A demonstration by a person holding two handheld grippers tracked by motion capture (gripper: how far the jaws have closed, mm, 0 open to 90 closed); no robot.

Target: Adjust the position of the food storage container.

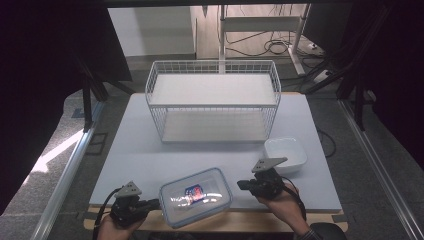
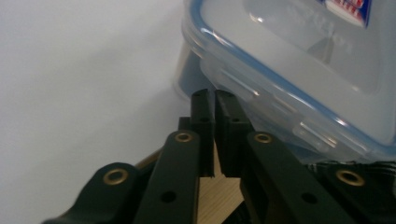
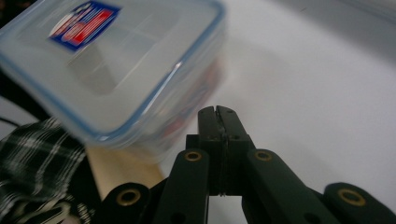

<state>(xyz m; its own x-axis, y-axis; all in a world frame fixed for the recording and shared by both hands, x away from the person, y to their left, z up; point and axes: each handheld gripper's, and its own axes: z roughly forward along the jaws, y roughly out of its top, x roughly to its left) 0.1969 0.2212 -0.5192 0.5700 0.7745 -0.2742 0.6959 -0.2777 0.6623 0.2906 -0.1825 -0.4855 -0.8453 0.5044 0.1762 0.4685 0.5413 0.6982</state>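
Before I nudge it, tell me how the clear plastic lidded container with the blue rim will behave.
The clear plastic lidded container with the blue rim looks rigid, so it should slide rather than flex. Its glossy lid probably gives shut jaws little purchase. It overhangs the white board's near edge, so a pull toward the person might tip it off.

Right gripper [image 3: 218, 112] rises from the bottom middle, its two black jaws pressed flat together with nothing between them, brass rivets showing on the linkage arms. Tips sit just beside the near corner of a clear plastic container [image 3: 140, 88] but do not touch it, as far as the blur lets one tell. The container fills the upper left, tilted in the frame, with a blue-rimmed lid [image 3: 107, 56] carrying a red and blue label [image 3: 84, 24]. Under it, a white table surface [image 3: 317, 93] spreads to the right, and a strip of bare wood edge [image 3: 121, 170] shows lower left. Plaid sleeve [image 3: 37, 154] at far left.
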